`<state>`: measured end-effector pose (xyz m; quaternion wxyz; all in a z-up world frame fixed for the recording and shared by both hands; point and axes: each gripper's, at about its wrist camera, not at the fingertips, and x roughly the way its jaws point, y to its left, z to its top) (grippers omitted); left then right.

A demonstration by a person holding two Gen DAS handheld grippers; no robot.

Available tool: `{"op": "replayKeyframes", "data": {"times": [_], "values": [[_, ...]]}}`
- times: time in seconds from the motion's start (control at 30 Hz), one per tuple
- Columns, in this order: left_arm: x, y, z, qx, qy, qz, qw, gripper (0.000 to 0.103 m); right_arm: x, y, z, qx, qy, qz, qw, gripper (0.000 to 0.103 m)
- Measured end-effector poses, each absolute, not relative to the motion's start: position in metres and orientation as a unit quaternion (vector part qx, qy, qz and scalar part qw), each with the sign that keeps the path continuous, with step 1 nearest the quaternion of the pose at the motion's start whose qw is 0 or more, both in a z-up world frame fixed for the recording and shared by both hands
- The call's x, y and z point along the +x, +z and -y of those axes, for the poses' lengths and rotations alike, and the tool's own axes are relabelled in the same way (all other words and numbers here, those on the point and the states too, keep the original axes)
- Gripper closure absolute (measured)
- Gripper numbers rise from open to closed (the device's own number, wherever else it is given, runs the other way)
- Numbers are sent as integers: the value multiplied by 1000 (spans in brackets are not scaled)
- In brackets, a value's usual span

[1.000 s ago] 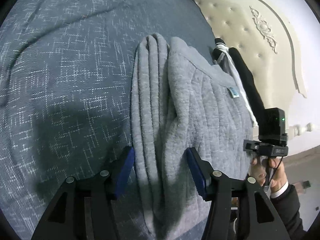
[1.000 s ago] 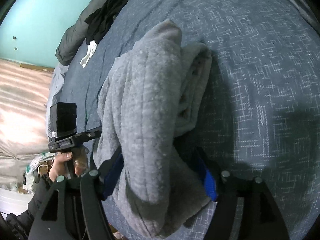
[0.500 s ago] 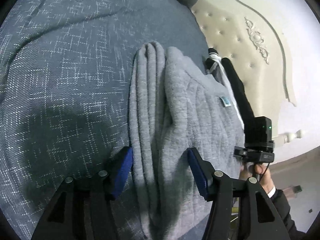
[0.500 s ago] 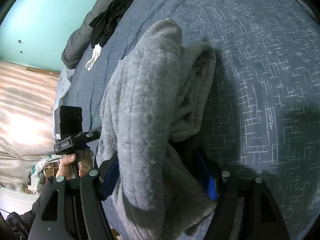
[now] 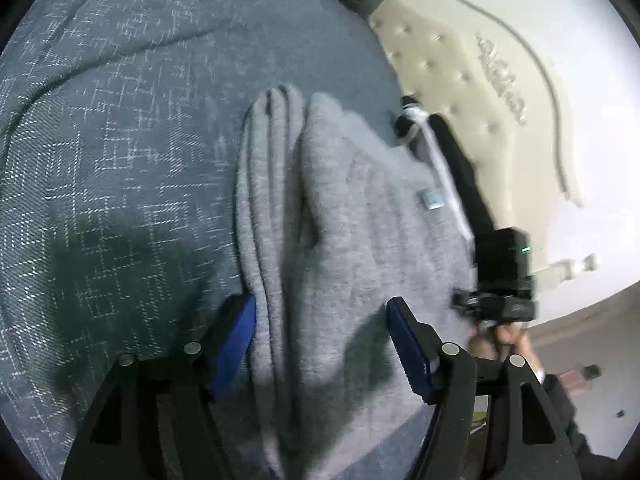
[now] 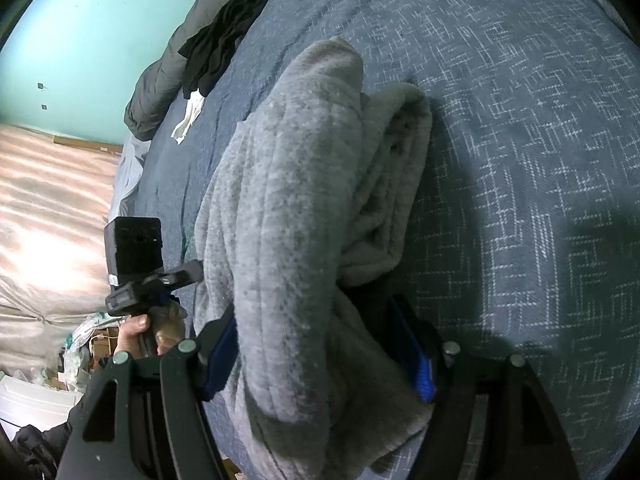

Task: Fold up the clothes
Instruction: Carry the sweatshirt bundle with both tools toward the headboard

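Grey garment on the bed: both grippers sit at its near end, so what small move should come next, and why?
Probably draw the left gripper back off the grey garment. Its jaws are opening with the folded cloth between them, no longer pinching. The right gripper straddles the bundle's other end on the blue bedspread, and should likely release next.

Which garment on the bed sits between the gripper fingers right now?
The folded grey fleece garment on the blue bedspread; the black clothes lie far off by the grey duvet.
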<state>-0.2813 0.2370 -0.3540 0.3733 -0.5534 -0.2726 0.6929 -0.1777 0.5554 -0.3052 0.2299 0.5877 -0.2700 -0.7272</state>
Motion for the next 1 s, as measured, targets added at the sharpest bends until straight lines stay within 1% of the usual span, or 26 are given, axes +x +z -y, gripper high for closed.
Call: {"op": "replayKeyframes", "data": {"times": [0.07,0.1,0.13,0.17,0.2,0.23,0.27,0.3,0.37,0.5,0.63,0.7,0.77,0.8,0.83,0.9,1.0], "values": [[-283,-358,-238,-555,691,275,373,34,-176,-304,-555,587,-729,268,229,33],[-284,-360,-238,-555,691,275,372,40,-175,-304,-556,586,-730,267,229,34],[-284,-361,-237,-556,692,274,371,50,-174,-303,-557,585,-731,267,228,36],[-283,-363,-234,-556,692,275,369,54,-173,-303,-557,585,-731,267,227,40],[-282,-366,-231,-556,692,277,368,61,-173,-302,-557,585,-732,266,225,43],[-280,-368,-224,-556,689,283,368,65,-173,-303,-557,587,-731,267,224,45],[-278,-368,-222,-556,690,283,368,65,-173,-303,-555,589,-730,266,224,50],[-277,-369,-221,-556,691,282,367,65,-173,-302,-553,589,-731,262,224,50],[-278,-368,-222,-556,691,281,366,64,-175,-300,-549,588,-733,260,224,50],[-285,-369,-226,-557,695,280,359,55,-176,-304,-551,588,-726,275,225,46],[-286,-374,-225,-556,695,284,357,54,-174,-307,-549,580,-731,274,232,46],[-285,-376,-226,-555,696,280,359,54,-175,-306,-548,576,-733,273,237,54],[-286,-373,-228,-554,695,279,362,56,-175,-304,-547,571,-736,270,244,60],[-286,-372,-229,-554,695,279,364,63,-175,-303,-545,570,-738,265,245,63],[-287,-370,-231,-552,697,275,365,67,-176,-301,-544,569,-740,259,246,64],[-287,-364,-237,-549,704,263,367,72,-175,-296,-542,567,-745,250,247,68],[-287,-358,-239,-545,708,261,366,75,-174,-287,-541,562,-751,242,248,70]]}}
